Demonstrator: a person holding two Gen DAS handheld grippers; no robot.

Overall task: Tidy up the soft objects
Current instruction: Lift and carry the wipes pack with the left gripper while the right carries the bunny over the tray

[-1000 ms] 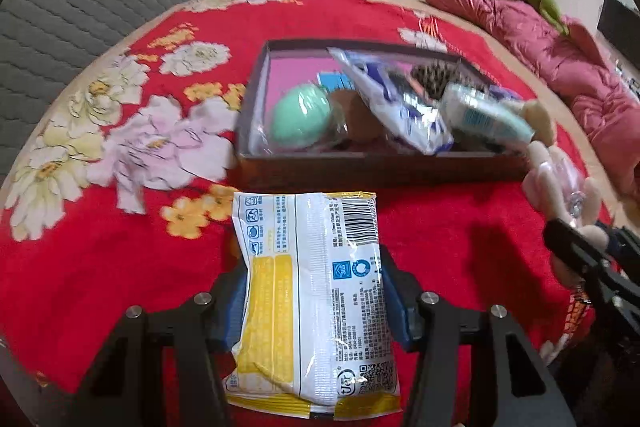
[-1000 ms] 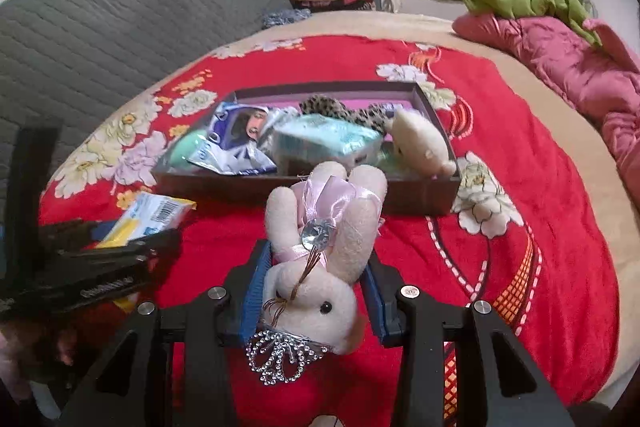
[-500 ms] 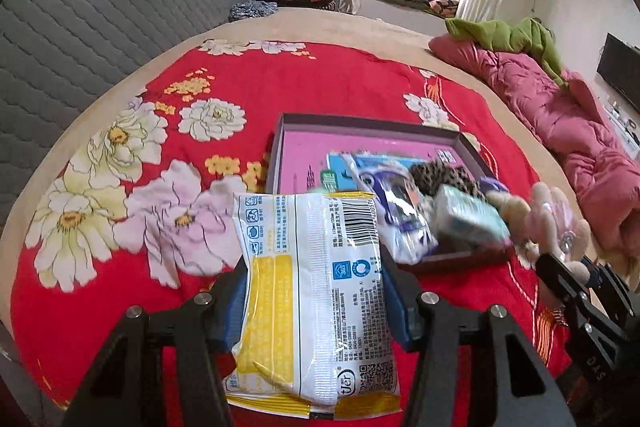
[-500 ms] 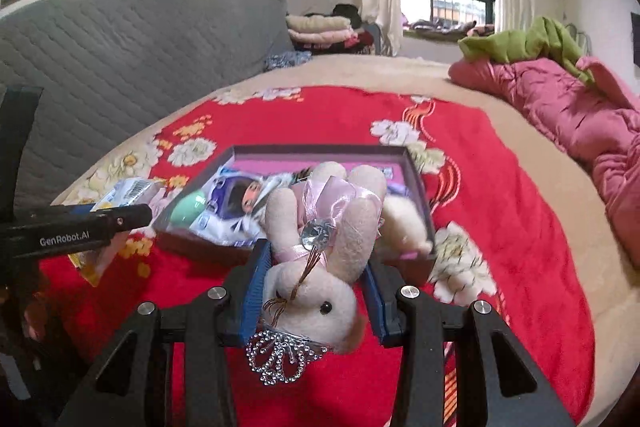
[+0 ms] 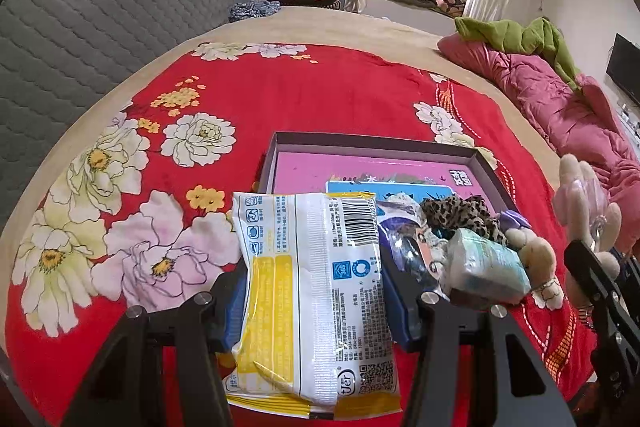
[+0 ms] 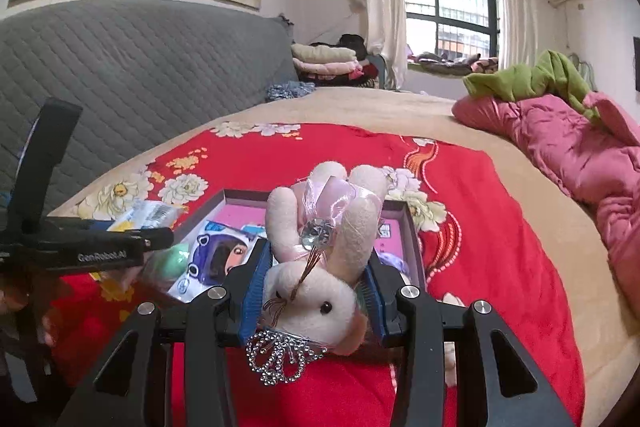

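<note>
While both items hang above the box (image 5: 476,163) on the red bedspread (image 5: 280,99), the left gripper (image 5: 316,291) pinches a white-and-yellow packet (image 5: 316,287) over its near-left edge; the right gripper (image 6: 316,291) clamps a plush rabbit (image 6: 320,267) over its near side. Carrying step; next calls for lowering each into free space and releasing.

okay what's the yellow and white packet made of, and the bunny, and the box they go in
Packet: glossy plastic film, judging by its sheen and crimped seam. Bunny: fuzzy plush fabric, with a sheer ribbon and a faceted gem. Box: probably cardboard, with thin dark walls and a printed pink floor.
</note>
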